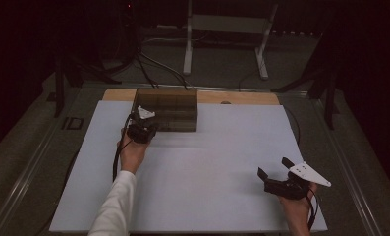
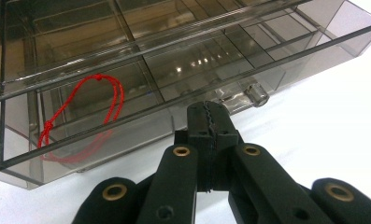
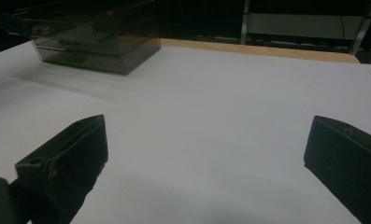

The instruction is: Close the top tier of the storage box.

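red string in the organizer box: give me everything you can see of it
The red string is a thin cord tied in a closed loop, with a small knot at the top and another at the lower left. It lies slack inside a front compartment at one end of the smoky clear plastic box, mirrored faintly in the wall below. The shut left tongs sit outside, against the box front, not touching it.

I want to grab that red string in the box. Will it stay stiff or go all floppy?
Probably floppy: the red string lies in a loose, uneven loop with small knots, resting inside a drawer of the clear box. It looks thin, so likely very light. It may slip from a claw unless pinched near a knot.
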`<state>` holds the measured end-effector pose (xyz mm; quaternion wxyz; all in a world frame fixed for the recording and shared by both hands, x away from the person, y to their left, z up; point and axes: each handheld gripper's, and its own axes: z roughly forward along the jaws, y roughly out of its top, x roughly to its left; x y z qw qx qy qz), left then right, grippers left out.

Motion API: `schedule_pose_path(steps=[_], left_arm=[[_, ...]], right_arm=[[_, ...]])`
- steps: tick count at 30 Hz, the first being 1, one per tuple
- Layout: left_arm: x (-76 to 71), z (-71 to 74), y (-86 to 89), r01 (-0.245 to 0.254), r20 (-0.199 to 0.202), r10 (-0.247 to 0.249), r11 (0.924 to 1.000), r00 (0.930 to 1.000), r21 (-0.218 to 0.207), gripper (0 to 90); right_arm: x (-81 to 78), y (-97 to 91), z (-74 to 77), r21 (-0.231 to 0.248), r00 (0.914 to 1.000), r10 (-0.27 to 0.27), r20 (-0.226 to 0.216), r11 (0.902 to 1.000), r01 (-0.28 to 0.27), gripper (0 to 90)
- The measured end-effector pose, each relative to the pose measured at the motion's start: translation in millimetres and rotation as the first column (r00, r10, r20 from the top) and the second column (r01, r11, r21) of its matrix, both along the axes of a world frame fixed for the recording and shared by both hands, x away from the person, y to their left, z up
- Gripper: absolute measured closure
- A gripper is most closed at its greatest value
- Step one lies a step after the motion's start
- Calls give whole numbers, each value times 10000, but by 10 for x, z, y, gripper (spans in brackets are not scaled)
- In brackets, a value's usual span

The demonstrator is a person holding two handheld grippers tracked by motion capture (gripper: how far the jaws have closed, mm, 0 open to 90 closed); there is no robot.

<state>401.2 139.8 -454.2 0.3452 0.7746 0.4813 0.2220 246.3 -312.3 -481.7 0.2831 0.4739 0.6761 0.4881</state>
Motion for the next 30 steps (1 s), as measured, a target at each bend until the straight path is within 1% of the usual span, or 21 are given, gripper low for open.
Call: schedule_pose_path(steps=[12,16,30], left_arm=[[41,-3,-12,-65,16,65,10000,10000,24,900],[56,-1,-13,-76,7,76,9999,10000,97,900],[119,-3,-10,-250,31,250,9997,9997,52,900]], right_arm=[[4,3,-3,-8,10000,18,-24,10000,-18,4],[5,4,-3,-6,10000,20,-28,10000,-20,4],[6,10,-6,-14,10000,14,-31,10000,-14,4]])
